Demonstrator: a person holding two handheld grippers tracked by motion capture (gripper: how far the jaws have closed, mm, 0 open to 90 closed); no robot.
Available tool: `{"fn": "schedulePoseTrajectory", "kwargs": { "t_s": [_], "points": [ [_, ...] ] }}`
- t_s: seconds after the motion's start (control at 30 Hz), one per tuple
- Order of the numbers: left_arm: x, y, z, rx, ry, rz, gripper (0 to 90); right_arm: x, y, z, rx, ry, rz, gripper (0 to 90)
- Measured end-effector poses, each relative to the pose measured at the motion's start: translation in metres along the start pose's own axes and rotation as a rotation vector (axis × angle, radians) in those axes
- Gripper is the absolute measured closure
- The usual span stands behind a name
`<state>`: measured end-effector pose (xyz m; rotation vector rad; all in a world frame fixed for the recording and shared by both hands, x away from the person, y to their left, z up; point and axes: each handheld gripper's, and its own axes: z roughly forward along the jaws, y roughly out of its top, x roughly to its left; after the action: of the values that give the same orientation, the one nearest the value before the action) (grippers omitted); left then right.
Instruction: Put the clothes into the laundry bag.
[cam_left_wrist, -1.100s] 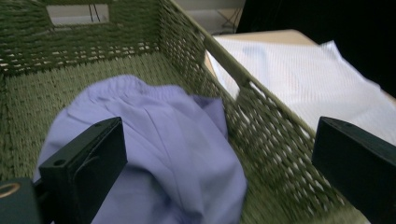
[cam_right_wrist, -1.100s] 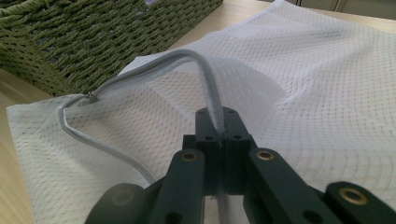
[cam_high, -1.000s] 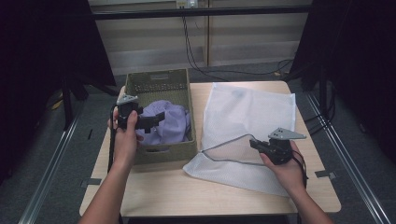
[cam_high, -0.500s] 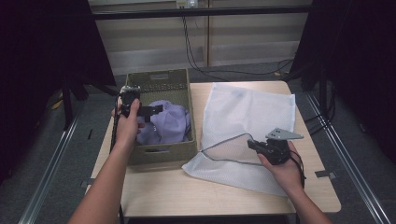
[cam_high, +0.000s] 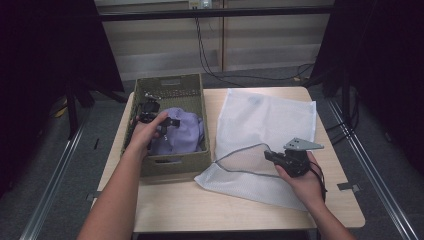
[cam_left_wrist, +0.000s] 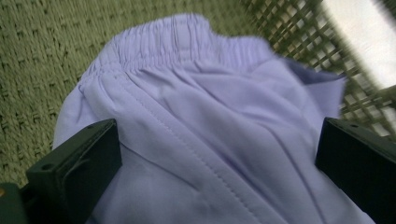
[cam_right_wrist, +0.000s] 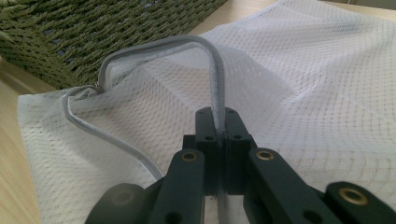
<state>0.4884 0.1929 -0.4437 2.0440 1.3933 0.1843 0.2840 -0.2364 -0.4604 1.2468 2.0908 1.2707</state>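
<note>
A lilac garment (cam_high: 182, 132) with an elastic waistband (cam_left_wrist: 187, 42) lies in the olive woven basket (cam_high: 175, 164) on the table's left. My left gripper (cam_high: 170, 123) hovers just above the garment (cam_left_wrist: 219, 140), its jaws wide open on either side of the cloth. A white mesh laundry bag (cam_high: 270, 125) lies flat to the right of the basket. My right gripper (cam_high: 272, 156) is shut on the bag's grey zipper edge (cam_right_wrist: 215, 79) and holds that edge lifted, so the mouth (cam_high: 240, 157) gapes toward the basket.
The basket's woven wall (cam_right_wrist: 93, 32) stands close to the bag's mouth. Bare tabletop (cam_high: 210, 210) runs along the front edge. Black cables (cam_high: 210, 55) trail on the floor beyond the table.
My left gripper has moved away from me and down into the basket, over the lilac garment. The right gripper has held the bag's edge almost still.
</note>
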Motion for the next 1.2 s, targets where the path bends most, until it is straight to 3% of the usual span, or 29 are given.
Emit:
{"fn": "schedulePoseTrajectory", "kwargs": {
  "t_s": [0.13,0.23,0.3,0.33,0.37,0.47,0.5,0.53,0.6,0.63,0.67,0.7,0.77,0.87,0.97,1.0,1.07,1.1,1.13,1.2],
  "points": [
    [0.003,-0.002,0.010,0.043,0.019,-0.001,0.0,0.000,0.000,0.001,0.000,0.002,-0.003,88.4],
    [0.004,-0.005,0.020,0.112,-0.002,-0.002,0.0,0.001,-0.001,0.002,0.006,0.002,-0.009,88.4],
    [0.003,-0.005,0.022,0.114,-0.008,-0.016,0.0,0.001,-0.001,0.002,0.007,0.004,-0.010,88.4],
    [0.003,-0.006,0.025,0.158,-0.028,0.004,0.0,0.001,-0.002,0.002,0.011,0.002,-0.011,88.4],
    [0.003,-0.006,0.025,0.158,-0.028,0.004,0.0,0.001,-0.002,0.002,0.012,0.003,-0.010,88.4],
    [0.000,-0.010,0.034,0.251,-0.057,0.036,0.0,0.001,-0.002,0.003,0.011,0.004,-0.009,88.4],
    [0.000,-0.010,0.034,0.251,-0.057,0.036,0.0,0.001,-0.002,0.003,0.011,0.004,-0.009,88.4],
    [-0.003,-0.009,0.036,0.274,-0.043,0.065,0.1,0.001,-0.002,0.004,0.013,0.005,-0.011,88.4],
    [-0.009,-0.011,0.039,0.267,-0.023,0.063,0.1,0.001,-0.002,0.004,0.015,0.006,-0.009,88.4],
    [-0.010,-0.010,0.040,0.314,-0.006,0.139,0.3,0.001,-0.002,0.004,0.016,0.008,-0.009,88.4],
    [-0.015,-0.011,0.042,0.338,0.024,0.189,1.0,0.001,-0.002,0.004,0.016,0.008,-0.009,88.4],
    [-0.020,-0.011,0.044,0.360,0.048,0.229,1.0,0.002,-0.002,0.004,0.017,0.007,-0.013,88.4],
    [-0.024,-0.011,0.044,0.378,0.106,0.270,3.8,0.003,-0.002,0.006,0.019,0.007,-0.013,88.4],
    [-0.024,-0.009,0.041,0.382,0.089,0.246,19.0,0.004,-0.002,0.006,0.019,0.012,-0.020,88.4],
    [-0.022,-0.008,0.038,0.373,0.077,0.233,26.7,0.004,-0.002,0.005,0.020,0.013,-0.020,88.4],
    [-0.021,-0.007,0.035,0.359,0.087,0.212,43.9,0.003,-0.002,0.005,0.019,0.012,-0.019,88.4],
    [-0.018,-0.005,0.032,0.362,0.082,0.190,65.3,0.003,-0.002,0.005,0.021,0.013,-0.018,88.4],
    [-0.018,-0.004,0.031,0.377,0.061,0.149,71.0,0.003,-0.002,0.005,0.020,0.013,-0.019,88.4],
    [-0.018,-0.004,0.031,0.382,0.053,0.136,76.7,0.003,-0.003,0.005,0.021,0.014,-0.017,88.4],
    [-0.018,-0.003,0.032,0.388,0.055,0.148,80.0,0.003,-0.003,0.005,0.021,0.015,-0.018,88.4]
  ]
}}
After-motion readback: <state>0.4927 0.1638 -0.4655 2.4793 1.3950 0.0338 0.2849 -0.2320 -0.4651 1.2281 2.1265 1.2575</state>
